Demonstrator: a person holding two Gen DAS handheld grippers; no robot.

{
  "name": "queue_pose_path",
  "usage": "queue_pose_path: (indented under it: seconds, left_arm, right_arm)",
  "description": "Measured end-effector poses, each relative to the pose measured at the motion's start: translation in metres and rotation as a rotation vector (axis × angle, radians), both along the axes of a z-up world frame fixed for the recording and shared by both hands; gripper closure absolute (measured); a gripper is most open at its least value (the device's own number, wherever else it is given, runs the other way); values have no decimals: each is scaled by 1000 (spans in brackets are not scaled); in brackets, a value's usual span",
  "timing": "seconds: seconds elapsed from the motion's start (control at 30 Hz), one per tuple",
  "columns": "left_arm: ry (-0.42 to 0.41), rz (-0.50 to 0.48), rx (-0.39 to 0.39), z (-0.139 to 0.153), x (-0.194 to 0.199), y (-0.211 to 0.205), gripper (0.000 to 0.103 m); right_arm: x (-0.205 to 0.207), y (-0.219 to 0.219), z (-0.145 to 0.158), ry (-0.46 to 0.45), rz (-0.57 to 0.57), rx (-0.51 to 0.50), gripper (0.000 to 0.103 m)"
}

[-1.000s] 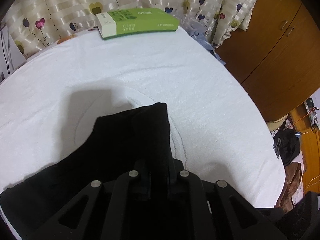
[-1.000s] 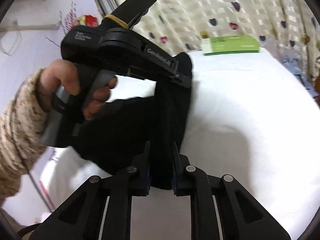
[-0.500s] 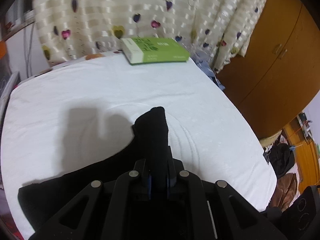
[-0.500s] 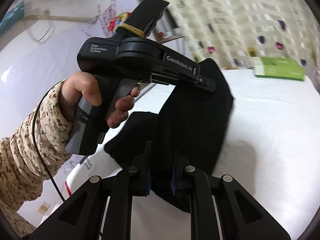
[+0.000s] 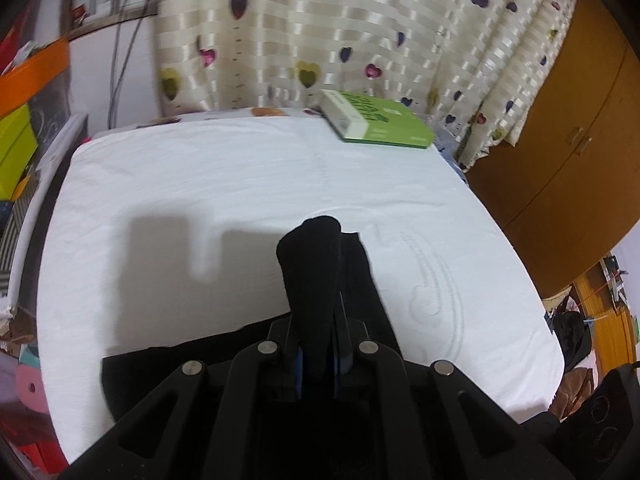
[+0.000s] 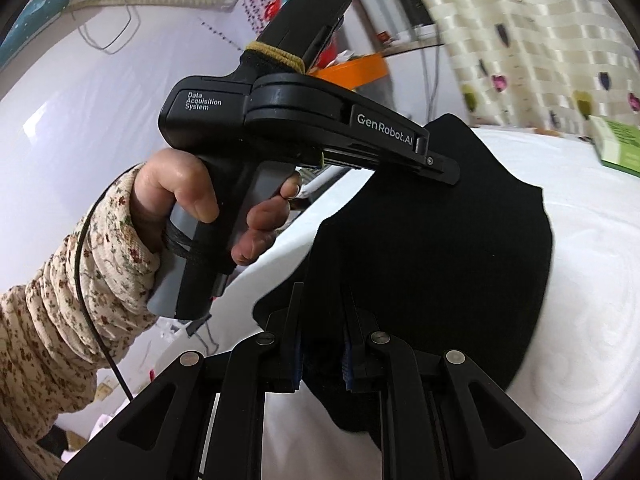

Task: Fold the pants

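The black pants (image 5: 316, 264) are lifted off the white towel-covered table (image 5: 240, 184). My left gripper (image 5: 318, 320) is shut on a bunched edge of them, which sticks up past its fingertips; the rest hangs down to the table at lower left. In the right wrist view my right gripper (image 6: 322, 320) is shut on another edge of the pants (image 6: 440, 248), which hang as a wide black sheet. The left gripper's body (image 6: 304, 128), held by a hand in a floral sleeve, holds the cloth's top above the table (image 6: 580, 240).
A green box (image 5: 372, 120) lies at the table's far edge, by a heart-patterned curtain (image 5: 320, 32). A wooden cabinet (image 5: 560, 128) stands to the right. Boxes and clutter (image 5: 20, 128) stand at the left. Bags lie on the floor at lower right (image 5: 572, 336).
Both grippers have risen with the pants. The cloth has lifted off the table and bunched narrower in the left gripper. The green box now sits further right in the left view.
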State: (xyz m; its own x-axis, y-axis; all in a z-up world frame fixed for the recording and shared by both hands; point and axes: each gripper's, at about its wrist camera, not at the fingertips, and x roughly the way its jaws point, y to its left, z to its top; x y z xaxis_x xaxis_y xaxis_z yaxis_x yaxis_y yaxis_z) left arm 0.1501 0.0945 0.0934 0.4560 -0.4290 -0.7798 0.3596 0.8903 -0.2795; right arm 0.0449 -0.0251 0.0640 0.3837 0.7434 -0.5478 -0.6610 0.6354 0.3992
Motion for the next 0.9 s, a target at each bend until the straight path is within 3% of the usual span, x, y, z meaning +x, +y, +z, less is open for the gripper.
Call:
queue_pose_path:
  seconds: [0.5,0.67,0.9]
  left_arm:
    - [33,123,-41,-33,0,96,92]
    - [62,145,-14,-55,7,110,90]
    - [73,162,-69,-68,2,124,84]
  right_arm:
    - [15,85,-24,54,115,-42,88]
    - [23,99,-36,64,113,-75,88]
    - [27,105,-46,93,115,-82,83]
